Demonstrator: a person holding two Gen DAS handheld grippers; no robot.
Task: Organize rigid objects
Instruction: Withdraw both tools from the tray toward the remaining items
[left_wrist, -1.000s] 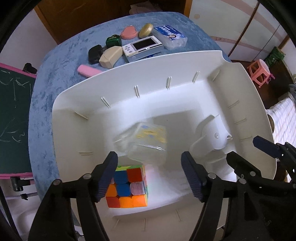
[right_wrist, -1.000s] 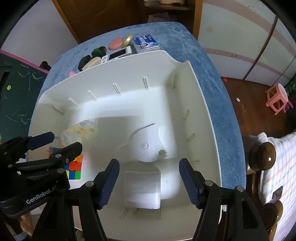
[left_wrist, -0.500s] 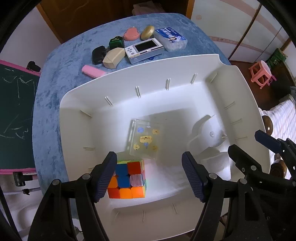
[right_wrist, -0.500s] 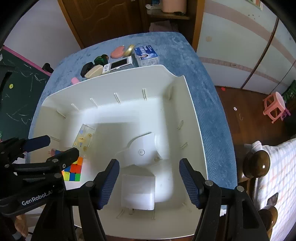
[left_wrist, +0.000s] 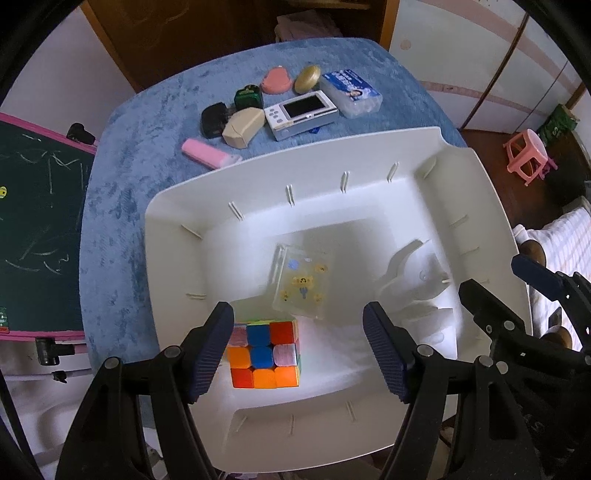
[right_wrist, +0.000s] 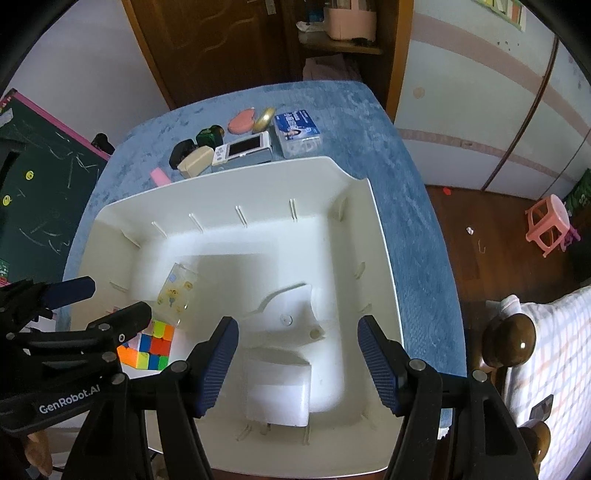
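- Grippers hung over a big white plastic tub that sat on a table with a fuzzy blue cover.
- The left gripper pointed down into the tub. Its jaws were wide apart and held nothing.
- A colour cube lay on the tub floor between the left jaws, close to the left finger, but the pads did not press on it.
- A clear flat case with little yellow stickers lay just past the cube, touching its far corner. It was tilted a bit.
- The right gripper also pointed down into the tub. Its jaws were apart too, with nothing in them.
- A white box-shaped piece sat on the tub floor under the right jaws, and a white curved plastic part lay just past it.
- In the right wrist view, the left gripper showed at the left side, above the cube.
- More things waited on the blue cover beyond the tub's far wall:
  - a pink bar nearest the tub
  - a tan wedge-shaped thing beside a black thing
  - a dark green thing
  - a pink round case and a gold oval thing
  - a white gadget with a dark screen
  - a clear box with a blue label
- A green chalkboard with a pink frame stood at the left, and a pink stool was on the wood floor at the right.
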